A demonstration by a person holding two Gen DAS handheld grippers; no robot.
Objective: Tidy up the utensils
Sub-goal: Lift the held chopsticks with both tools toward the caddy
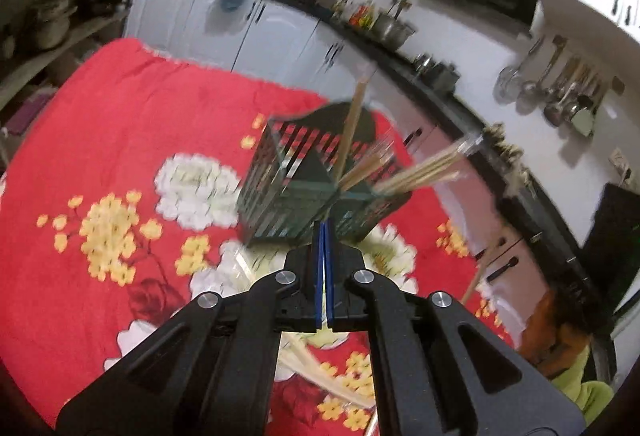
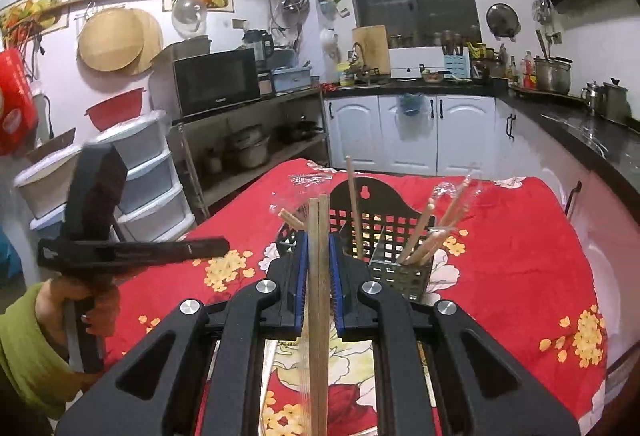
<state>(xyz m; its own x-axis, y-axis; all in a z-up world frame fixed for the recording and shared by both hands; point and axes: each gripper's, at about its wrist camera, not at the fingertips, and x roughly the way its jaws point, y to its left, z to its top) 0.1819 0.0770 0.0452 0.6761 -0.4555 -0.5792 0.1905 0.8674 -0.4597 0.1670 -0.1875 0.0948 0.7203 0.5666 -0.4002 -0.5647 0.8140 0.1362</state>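
While the right gripper is clamped on a pair of pale wooden chopsticks in a clear plastic sleeve, the sticks run straight up the middle of the right wrist view, tips just over the near rim of the black slotted plastic utensil caddy. The blue pads press both sides of the pair. The left gripper has its jaws fully together with nothing between them, just above the caddy's near corner. In the right wrist view it sits far left, held by a hand with a green sleeve, tilted. The caddy stands on a red floral cloth. Its right compartment holds several wrapped wooden chopsticks leaning right; one single stick stands near upright by the back plate. The left wrist view is blurred.
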